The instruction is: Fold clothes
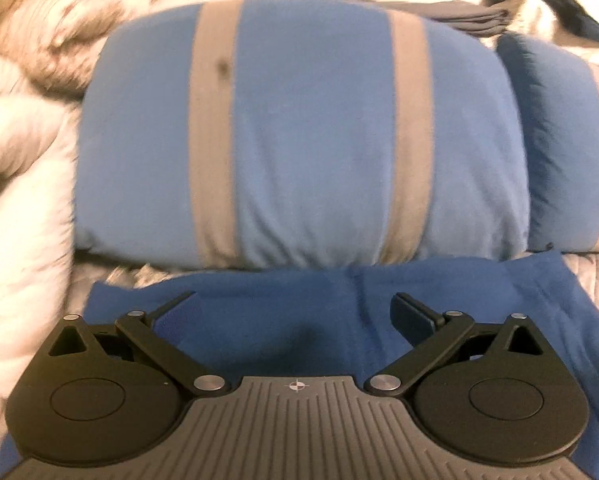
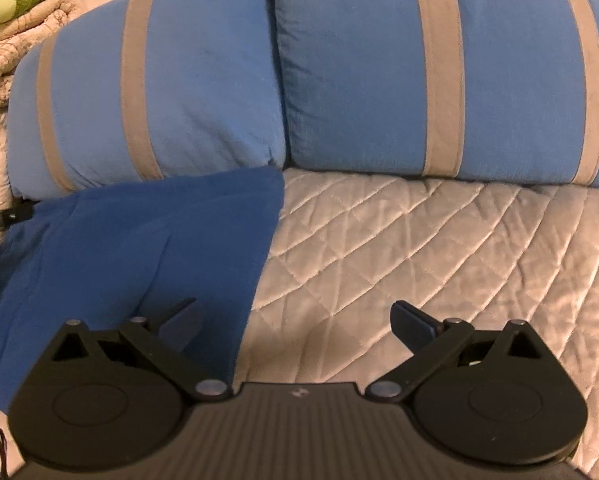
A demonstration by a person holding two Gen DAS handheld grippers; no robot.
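One dark blue fabric garment (image 2: 131, 248) flat on grey quilted bed cover (image 2: 419, 248), below two blue grey-striped pillows (image 2: 439, 72). Left gripper (image 1: 295, 312) over garment, right gripper (image 2: 295, 320) at its edge; both fingers apart, empty.

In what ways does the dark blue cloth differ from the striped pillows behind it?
The dark blue cloth is one plain deep blue; the striped pillows are lighter blue with tan bands. The cloth lies flat and thin on the quilted cover, while the pillows are plump and rise behind it. The cloth's far edge reaches the left pillow. Both are soft blue fabric resting on the same cover.
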